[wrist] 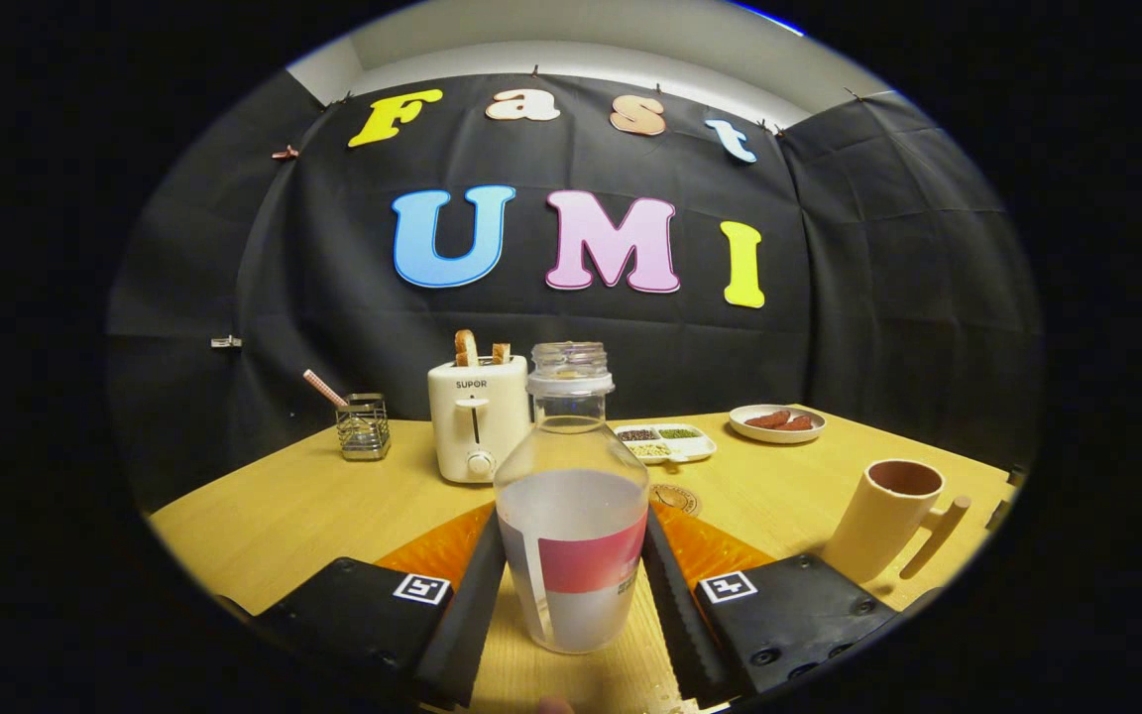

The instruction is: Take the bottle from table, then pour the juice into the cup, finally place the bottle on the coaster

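Note:
A clear bottle [571, 451] with a clear screw cap and a red label stands upright between my fingers, about half full of whitish juice. My gripper [573, 526] is shut on the bottle, one finger pressing each side of its lower body. The bottle's base looks to be on or just over the wooden table [284, 516]. A beige cup [883, 516] with a side handle stands to the right, beyond the right finger, and looks empty. A small round brown coaster [675, 499] lies just behind the bottle on its right.
A white toaster [477, 421] with toast in it stands behind the bottle to the left. A wire holder [363, 426] is further left. A divided white tray [665, 441] and a plate of food [777, 422] sit at the back right.

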The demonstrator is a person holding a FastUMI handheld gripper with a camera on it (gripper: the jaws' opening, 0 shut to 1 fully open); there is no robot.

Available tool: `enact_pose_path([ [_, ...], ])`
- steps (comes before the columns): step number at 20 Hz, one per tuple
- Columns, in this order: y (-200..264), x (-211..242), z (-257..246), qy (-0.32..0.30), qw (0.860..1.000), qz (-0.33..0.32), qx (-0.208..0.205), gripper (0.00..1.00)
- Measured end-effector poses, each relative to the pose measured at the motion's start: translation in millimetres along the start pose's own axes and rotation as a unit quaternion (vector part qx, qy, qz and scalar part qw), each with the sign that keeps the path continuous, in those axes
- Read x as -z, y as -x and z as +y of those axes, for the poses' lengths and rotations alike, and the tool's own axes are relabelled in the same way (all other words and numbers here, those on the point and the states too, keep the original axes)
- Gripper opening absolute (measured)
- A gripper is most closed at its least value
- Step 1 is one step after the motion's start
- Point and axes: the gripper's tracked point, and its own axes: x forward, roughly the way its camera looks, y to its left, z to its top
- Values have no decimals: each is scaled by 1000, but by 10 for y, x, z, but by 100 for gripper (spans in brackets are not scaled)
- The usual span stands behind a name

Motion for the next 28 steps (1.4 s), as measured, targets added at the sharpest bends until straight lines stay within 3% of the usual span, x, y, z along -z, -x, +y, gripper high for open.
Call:
enact_pose_path([
  [12, 168, -989, -130, -20, 1000, 8, -10, 76],
  [17, 159, -1093, -260, -27, 999, 11, -19, 76],
  [23, 82, -977, -561, -100, 994, 31, -15, 76],
  [28, 50, -879, -656, -204, 977, 51, -34, 76],
])
